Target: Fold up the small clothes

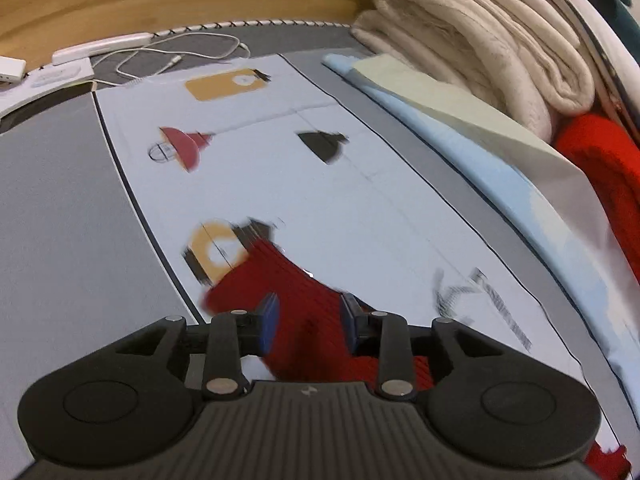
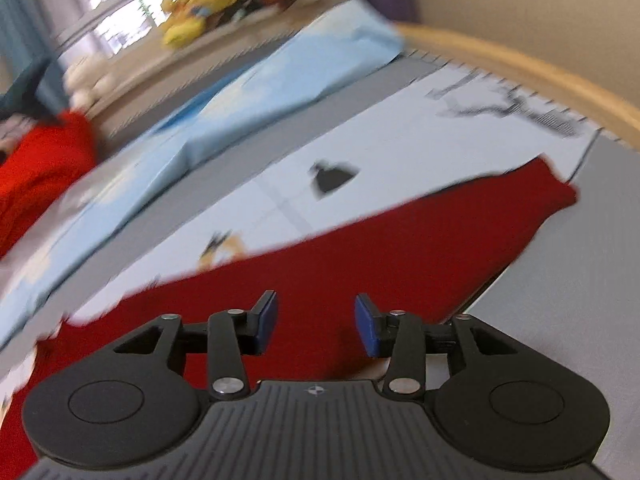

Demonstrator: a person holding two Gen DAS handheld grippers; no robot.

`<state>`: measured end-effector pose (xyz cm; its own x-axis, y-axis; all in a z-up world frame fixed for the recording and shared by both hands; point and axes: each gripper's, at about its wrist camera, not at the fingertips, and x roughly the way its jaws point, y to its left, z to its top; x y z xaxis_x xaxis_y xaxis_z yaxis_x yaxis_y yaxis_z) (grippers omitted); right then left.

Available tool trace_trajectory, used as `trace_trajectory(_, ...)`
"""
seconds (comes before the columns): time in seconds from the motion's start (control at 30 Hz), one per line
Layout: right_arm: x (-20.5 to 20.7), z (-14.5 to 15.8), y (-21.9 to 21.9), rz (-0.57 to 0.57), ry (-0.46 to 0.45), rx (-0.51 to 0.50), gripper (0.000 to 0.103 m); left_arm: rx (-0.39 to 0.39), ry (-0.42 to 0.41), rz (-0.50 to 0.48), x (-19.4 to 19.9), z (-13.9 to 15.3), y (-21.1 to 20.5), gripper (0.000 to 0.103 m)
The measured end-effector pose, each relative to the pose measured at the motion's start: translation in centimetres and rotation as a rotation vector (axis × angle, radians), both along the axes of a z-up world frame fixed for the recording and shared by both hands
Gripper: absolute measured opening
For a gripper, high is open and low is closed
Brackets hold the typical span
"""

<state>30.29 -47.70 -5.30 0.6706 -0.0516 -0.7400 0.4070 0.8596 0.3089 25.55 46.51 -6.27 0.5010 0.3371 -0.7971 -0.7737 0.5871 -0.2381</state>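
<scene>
A dark red ribbed garment (image 1: pixel 276 276) lies on a pale printed sheet (image 1: pixel 320 184) over a grey surface. In the left wrist view a bunch of this garment fills the gap between the blue pads (image 1: pixel 269 320), and my left gripper (image 1: pixel 308 320) is shut on it. In the right wrist view the same garment (image 2: pixel 400 248) stretches flat across the sheet (image 2: pixel 400 128) towards the right. My right gripper (image 2: pixel 316 324) hovers over it, open, with nothing clamped between its fingers. The picture is blurred.
Folded cream blankets (image 1: pixel 472 40), a bright red knit (image 1: pixel 600 160) and a folded light blue sheet (image 1: pixel 440 128) line the right side. A white power strip with cable (image 1: pixel 100 46) lies at the far left by the wooden edge (image 1: pixel 160 0). A yellow plush toy (image 2: pixel 196 12) sits far off.
</scene>
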Motion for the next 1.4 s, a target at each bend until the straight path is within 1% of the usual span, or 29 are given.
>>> trace_trajectory(0.07, -0.3, -0.2, 0.7, 0.064, 0.043, 0.034, 0.046, -0.026, -0.027, -0.08, 0.5, 0.9, -2.8, 0.036)
trace_trajectory(0.13, -0.9, -0.7, 1.5, 0.132, 0.093, 0.063, 0.051, -0.031, -0.028, -0.203, 1.3, 1.7, -6.6, 0.036)
trace_trajectory(0.23, -2.4, -1.7, 3.0, 0.236, 0.185, 0.09, 0.052, -0.076, -0.026, -0.463, 1.9, 2.1, -13.3, 0.036)
trace_trajectory(0.27, -3.0, -2.2, 3.4, 0.266, 0.217, 0.094, 0.052, -0.097, -0.017, -0.574, 1.8, 2.1, -16.0, 0.036)
trace_trajectory(0.33, -4.8, -3.0, 4.7, 0.315, 0.266, 0.105, 0.052, -0.094, 0.008, -0.743, 1.0, 1.8, -20.5, 0.036)
trace_trajectory(0.37, -5.7, -3.4, 5.0, 0.333, 0.291, 0.112, 0.052, -0.086, 0.033, -0.84, 0.3, 1.5, -23.0, 0.036)
trace_trajectory(0.43, -7.9, -4.2, 5.7, 0.376, 0.342, 0.123, 0.052, -0.076, 0.086, -0.965, -1.5, 0.6, -26.8, 0.036)
trace_trajectory(0.47, -9.1, -4.5, 6.2, 0.4, 0.364, 0.118, 0.052, -0.073, 0.129, -1.015, -2.6, -0.2, -28.5, 0.036)
trace_trajectory(0.53, -11.3, -4.8, 7.0, 0.446, 0.402, 0.099, 0.052, -0.06, 0.252, -1.089, -4.9, -2.0, -31.3, 0.036)
trace_trajectory(0.57, -12.5, -4.9, 7.3, 0.465, 0.419, 0.092, 0.052, -0.045, 0.325, -1.107, -6.3, -2.9, -32.4, 0.036)
trace_trajectory(0.6, -13.8, -5.0, 7.6, 0.474, 0.432, 0.087, 0.052, -0.037, 0.374, -1.113, -7.6, -3.6, -33.1, 0.036)
trace_trajectory(0.67, -16.2, -5.3, 7.8, 0.486, 0.455, 0.078, 0.052, 0.003, 0.428, -1.105, -10.5, -4.2, -33.8, 0.037)
trace_trajectory(0.7, -17.4, -5.3, 7.9, 0.491, 0.456, 0.068, 0.052, -0.003, 0.455, -1.104, -11.9, -4.4, -33.9, 0.037)
trace_trajectory(0.77, -19.2, -5.0, 7.8, 0.483, 0.46, 0.055, 0.052, -0.029, 0.473, -1.068, -14.7, -4.3, -33.5, 0.037)
trace_trajectory(0.87, -21.5, -4.8, 7.3, 0.446, 0.457, 0.078, 0.052, -0.034, 0.478, -1.039, -18.8, -4.1, -32.8, 0.037)
trace_trajectory(0.93, -22.6, -4.6, 7.1, 0.422, 0.45, 0.079, 0.052, -0.045, 0.459, -1.004, -21.1, -4.2, -32.3, 0.037)
trace_trajectory(0.97, -22.9, -4.6, 7.0, 0.409, 0.445, 0.077, 0.052, -0.059, 0.435, -0.983, -22.1, -4.3, -32.0, 0.036)
trace_trajectory(1.0, -23.5, -4.6, 6.9, 0.391, 0.439, 0.079, 0.052, -0.074, 0.408, -0.962, -22.9, -4.3, -31.6, 0.03)
trace_trajectory(1.03, -24.1, -4.6, 6.7, 0.367, 0.43, 0.088, 0.052, -0.098, 0.373, -0.956, -23.6, -4.3, -31.2, 0.013)
trace_trajectory(1.07, -24.6, -4.5, 6.5, 0.344, 0.411, 0.105, 0.052, -0.1, 0.344, -0.963, -24.2, -4.1, -31.0, 0.007)
trace_trajectory(1.13, -25.7, -4.7, 6.1, 0.307, 0.37, 0.134, 0.051, -0.041, 0.295, -0.977, -25.2, -3.0, -30.7, 0.006)
trace_trajectory(1.17, -26.3, -4.8, 6.1, 0.292, 0.356, 0.136, 0.04, -0.028, 0.257, -0.964, -25.7, -2.2, -30.2, 0.006)
trace_trajectory(1.2, -26.6, -4.6, 6.3, 0.281, 0.351, 0.126, 0.026, -0.027, 0.219, -0.941, -26.2, -1.3, -29.6, 0.006)
trace_trajectory(1.23, -27.0, -4.1, 6.5, 0.286, 0.332, 0.126, 0.019, -0.039, 0.183, -0.916, -26.9, -0.6, -28.6, 0.006)
trace_trajectory(1.3, -27.8, -2.3, 7.1, 0.288, 0.251, 0.095, 0.016, -0.069, 0.14, -0.868, -28.1, 0.2, -27.1, 0.005)
trace_trajectory(1.37, -29.3, -0.7, 7.6, 0.302, 0.172, 0.094, 0.016, -0.019, 0.146, -0.849, -28.9, 0.1, -26.6, 0.005)
trace_trajectory(1.4, -30.0, -0.4, 7.7, 0.3, 0.163, 0.098, 0.016, 0.005, 0.159, -0.846, -29.2, -0.1, -26.7, 0.005)
